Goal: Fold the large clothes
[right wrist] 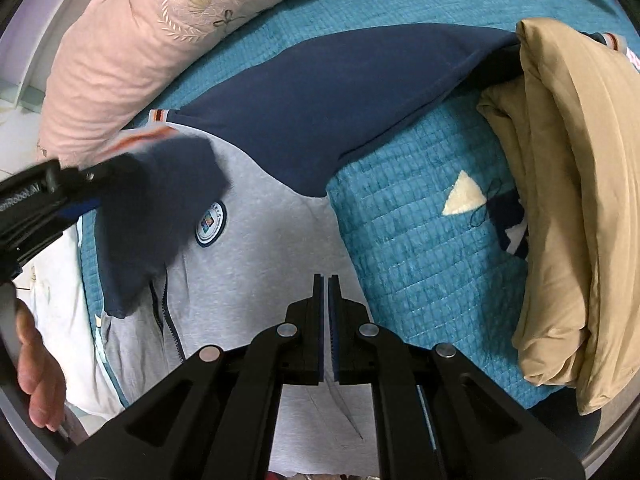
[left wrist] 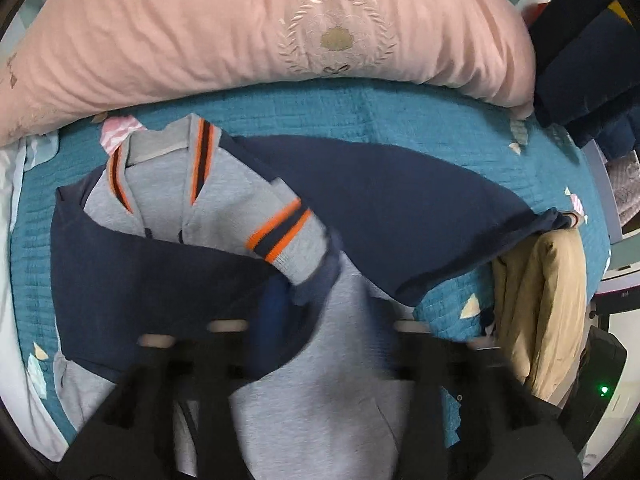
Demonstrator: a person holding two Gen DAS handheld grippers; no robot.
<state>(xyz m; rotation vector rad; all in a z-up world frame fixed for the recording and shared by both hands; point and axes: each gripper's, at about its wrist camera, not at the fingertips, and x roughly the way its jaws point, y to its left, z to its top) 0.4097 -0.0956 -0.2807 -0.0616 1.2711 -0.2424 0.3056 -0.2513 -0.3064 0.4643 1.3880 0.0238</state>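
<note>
A grey and navy zip jacket (left wrist: 168,184) with orange-striped cuffs lies on the teal quilt (left wrist: 360,112). My left gripper (left wrist: 304,280) is shut on the jacket's left sleeve near its cuff (left wrist: 286,232) and holds it lifted over the jacket's chest. It also shows at the left of the right wrist view (right wrist: 100,176), gripping the navy sleeve (right wrist: 160,200). The other navy sleeve (right wrist: 340,92) stretches out to the right. My right gripper (right wrist: 325,280) is shut and empty above the grey front (right wrist: 260,280), below the round badge (right wrist: 211,225).
A pink embroidered pillow (left wrist: 260,28) lies along the far side of the bed. A folded tan garment (right wrist: 568,200) lies at the right, over the end of the outstretched sleeve. Dark blue clothes (left wrist: 588,72) lie at the far right. A bare hand (right wrist: 40,380) is at the left edge.
</note>
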